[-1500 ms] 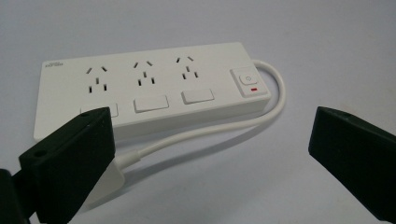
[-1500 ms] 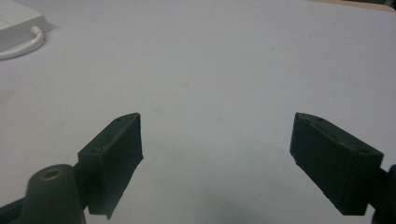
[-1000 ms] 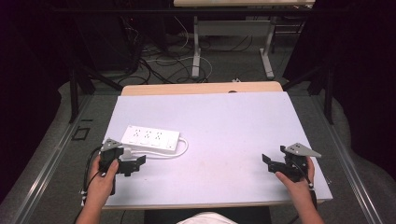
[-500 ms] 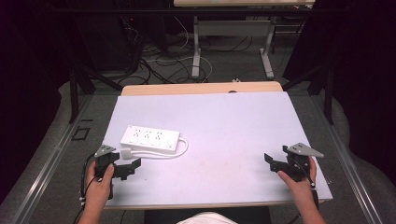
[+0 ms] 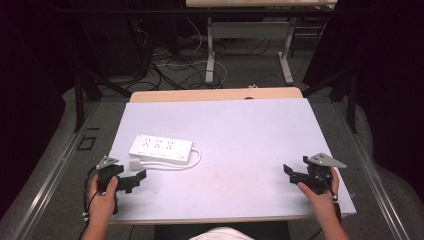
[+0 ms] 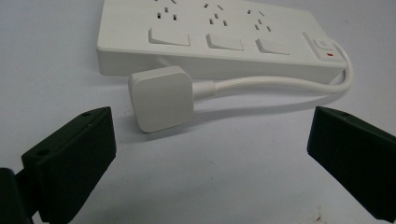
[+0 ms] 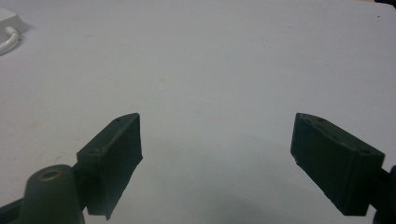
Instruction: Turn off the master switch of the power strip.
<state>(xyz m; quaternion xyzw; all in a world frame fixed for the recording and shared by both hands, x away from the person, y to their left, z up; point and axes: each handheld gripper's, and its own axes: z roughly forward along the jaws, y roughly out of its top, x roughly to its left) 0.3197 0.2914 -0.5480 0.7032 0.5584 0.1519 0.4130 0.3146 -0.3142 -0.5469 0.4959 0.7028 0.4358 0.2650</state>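
High view: a pale, matte bench [image 5: 240, 145] with a strip of bare wood along its far edge carries a white plastic power strip [image 5: 160, 149], a flat rectangular block lying toward the left half. Its thick white cord [image 5: 192, 161] loops from the right end back along the near side to a square plug [image 5: 135, 164] with rounded corners, lying on the bench just beside the strip's near left corner. The left tool [image 5: 131, 181], black with a grey three-cornered plate on top, sits in a hand [image 5: 102, 197] near the bench's left front edge, close to the plug but apart from it. The right tool [image 5: 295, 175] is held at the right front, well apart from the strip.

Left gripper view: both blocky black jaws stand wide apart with nothing between them; the plug [image 6: 161, 98] lies ahead, nearer the left jaw. The strip [image 6: 219, 39] shows three rows of socket holes, three flat rocker switches and a round button over a small red mark; its far edge is cut off by the frame.

Right gripper view: the jaws are spread, empty, over bare, faintly speckled bench surface [image 7: 224, 60]. A corner of the strip [image 7: 8, 19] and a bit of cord peek in at top left, too cropped to make out further.
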